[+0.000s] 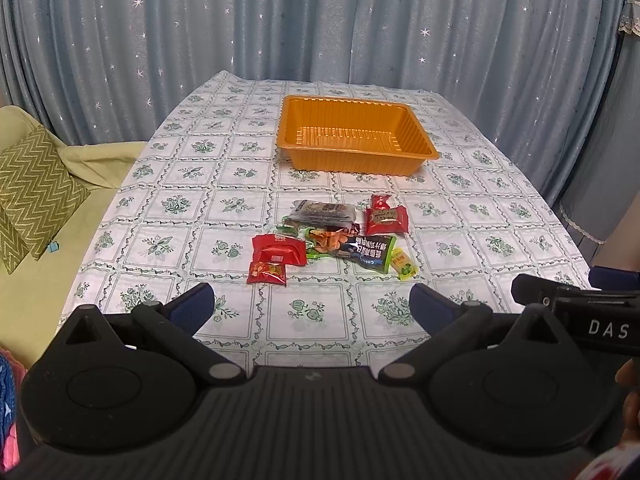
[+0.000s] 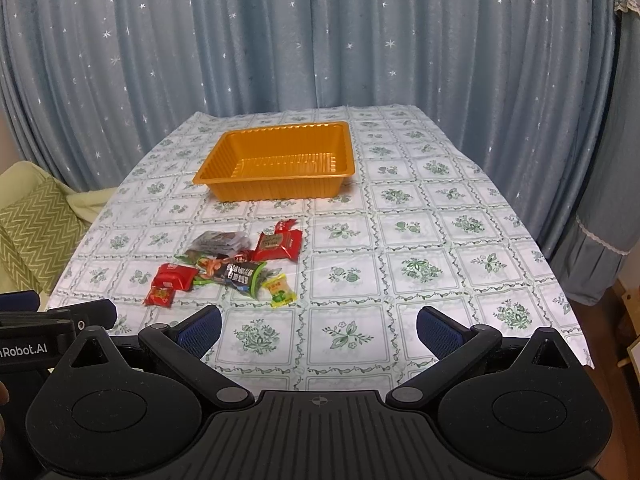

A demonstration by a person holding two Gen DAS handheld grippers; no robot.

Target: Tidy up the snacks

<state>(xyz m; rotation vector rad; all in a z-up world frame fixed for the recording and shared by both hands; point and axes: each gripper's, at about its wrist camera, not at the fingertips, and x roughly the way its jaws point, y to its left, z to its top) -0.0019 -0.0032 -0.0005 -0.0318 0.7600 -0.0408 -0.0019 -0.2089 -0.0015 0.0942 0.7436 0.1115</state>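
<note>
Left tongs (image 1: 312, 304) and right tongs (image 2: 319, 326) gape, empty

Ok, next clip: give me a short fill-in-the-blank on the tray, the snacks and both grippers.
1. The ribbed orange plastic tray holds ____ snack packets.
2. The pile of snack packets lies on the floral tablecloth, ____ the tray than the grippers are.
3. The left gripper and the right gripper are both ____.

Missing: no; nearer; open

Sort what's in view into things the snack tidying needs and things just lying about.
For the job:
- orange ribbed plastic tray, nothing in it
- heap of small foil snack packets on the cloth
- left tongs, right tongs, both open

Lying about:
- green zigzag cushion
- blue star-print curtain
</note>
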